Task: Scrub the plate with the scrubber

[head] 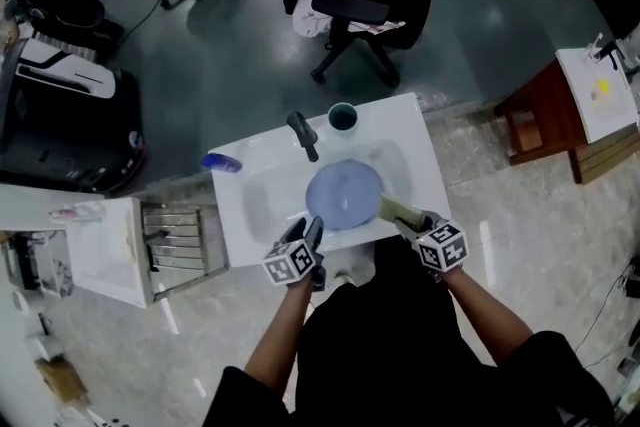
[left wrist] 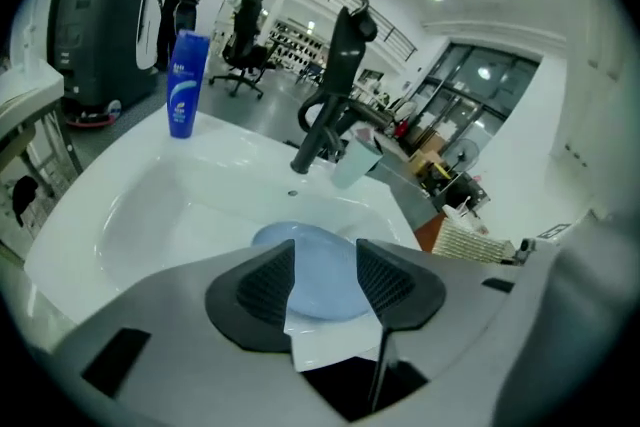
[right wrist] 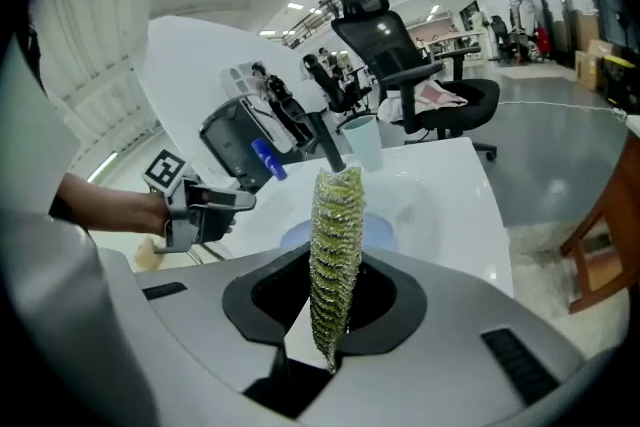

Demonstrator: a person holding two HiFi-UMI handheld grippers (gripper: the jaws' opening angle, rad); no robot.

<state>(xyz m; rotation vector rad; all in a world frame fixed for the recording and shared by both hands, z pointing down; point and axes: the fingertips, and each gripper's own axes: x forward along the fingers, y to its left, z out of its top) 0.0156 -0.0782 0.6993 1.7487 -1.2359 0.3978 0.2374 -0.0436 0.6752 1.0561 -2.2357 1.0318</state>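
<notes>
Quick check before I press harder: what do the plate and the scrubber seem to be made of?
The plate is pale blue and smooth with a soft, even sheen. It could be plastic or glazed ceramic; the look leaves that open. The scrubber is a yellow-green knitted mesh with glinting threads, probably a soft pad wrapped in shiny, slightly rough synthetic fibre.

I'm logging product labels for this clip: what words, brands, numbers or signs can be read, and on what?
No text can be read anywhere.
On the blue bottle: white label print, too blurred to read.
On the cubes of the left tool and right tool: black-and-white square markers, no words.
</notes>
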